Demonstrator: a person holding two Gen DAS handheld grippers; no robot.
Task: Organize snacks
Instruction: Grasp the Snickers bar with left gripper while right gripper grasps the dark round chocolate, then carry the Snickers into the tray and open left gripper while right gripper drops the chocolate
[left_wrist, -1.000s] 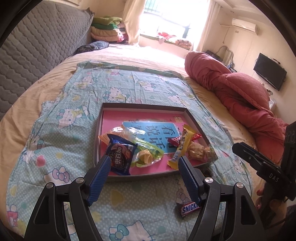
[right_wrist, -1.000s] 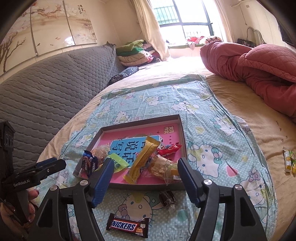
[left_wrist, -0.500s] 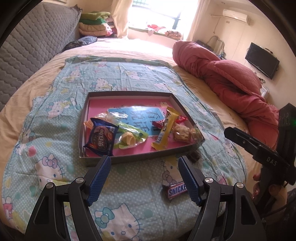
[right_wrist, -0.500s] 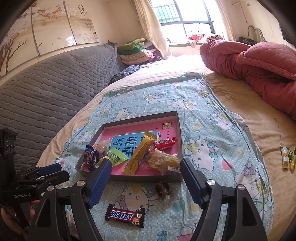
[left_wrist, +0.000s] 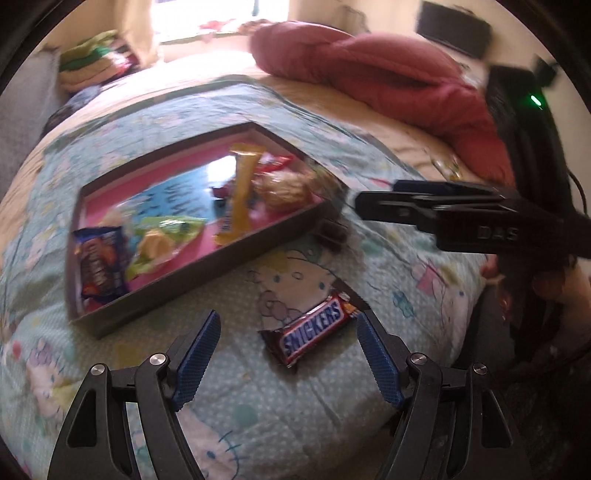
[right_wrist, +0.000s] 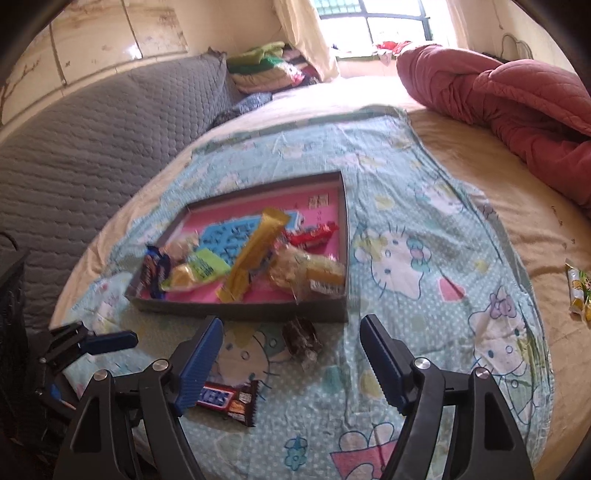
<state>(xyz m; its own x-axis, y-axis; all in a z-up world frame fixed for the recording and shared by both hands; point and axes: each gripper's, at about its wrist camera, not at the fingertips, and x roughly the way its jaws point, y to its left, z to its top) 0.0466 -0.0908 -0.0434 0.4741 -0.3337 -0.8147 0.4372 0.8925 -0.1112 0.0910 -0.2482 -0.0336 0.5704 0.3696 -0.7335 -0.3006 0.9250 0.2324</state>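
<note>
Tilting downward, both the left gripper (left_wrist: 288, 345) and right gripper (right_wrist: 291, 349) gape empty above the Snickers bar (left_wrist: 314, 328).

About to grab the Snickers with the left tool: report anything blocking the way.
Nothing visible blocks it. The Snickers bar lies alone on the bedsheet, just ahead of the open left tool, apart from the tray.
</note>
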